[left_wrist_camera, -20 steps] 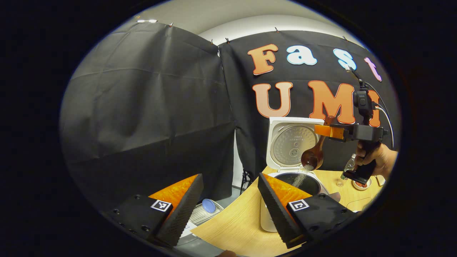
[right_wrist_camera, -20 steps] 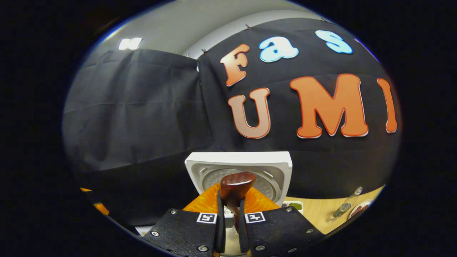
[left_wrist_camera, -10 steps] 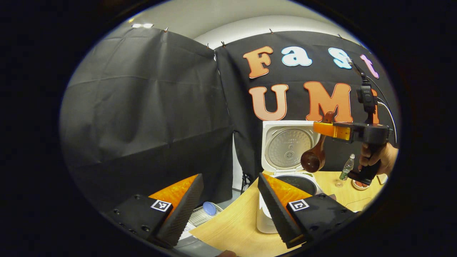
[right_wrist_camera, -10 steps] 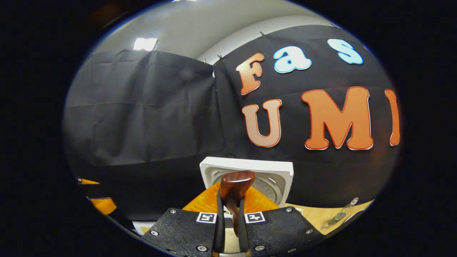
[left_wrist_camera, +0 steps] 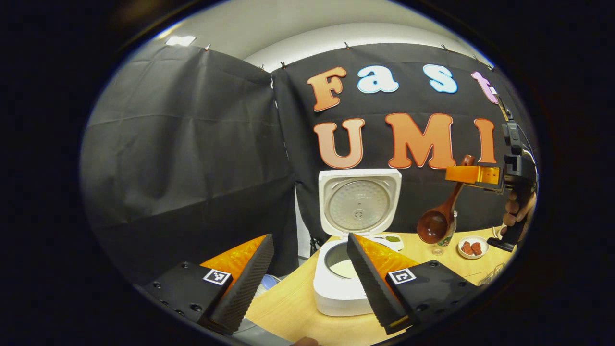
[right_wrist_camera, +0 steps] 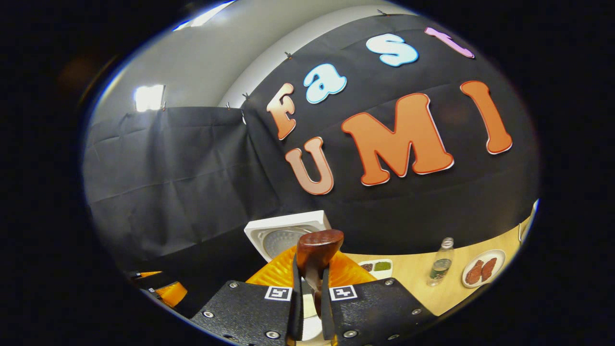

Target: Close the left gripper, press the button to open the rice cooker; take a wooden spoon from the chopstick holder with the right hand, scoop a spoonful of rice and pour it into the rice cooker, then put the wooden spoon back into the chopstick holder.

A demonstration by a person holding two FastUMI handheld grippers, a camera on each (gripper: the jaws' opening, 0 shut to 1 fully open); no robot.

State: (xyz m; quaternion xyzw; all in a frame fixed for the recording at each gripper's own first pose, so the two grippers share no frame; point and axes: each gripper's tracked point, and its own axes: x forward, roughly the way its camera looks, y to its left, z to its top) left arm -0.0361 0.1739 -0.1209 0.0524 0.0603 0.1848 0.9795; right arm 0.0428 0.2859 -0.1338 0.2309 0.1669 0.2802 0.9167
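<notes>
The white rice cooker stands on the wooden table with its lid up; pale rice lies in its pot. My left gripper is open in the air in front of it, holding nothing. In the left gripper view my right gripper hangs to the right of the cooker, shut on the handle of the dark wooden spoon, whose bowl hangs down. In the right gripper view the spoon's handle end sticks up between my right gripper's pressed fingers, with the raised lid behind.
A small plastic bottle, a round dish with red pieces and a white dish with green and brown food stand on the table to the right of the cooker. A blue lid lies low at the table's left.
Rice was falling from the spoon into the pot a second ago. The right gripper has since carried the empty spoon to the right, away from the cooker. My left gripper stayed open.
</notes>
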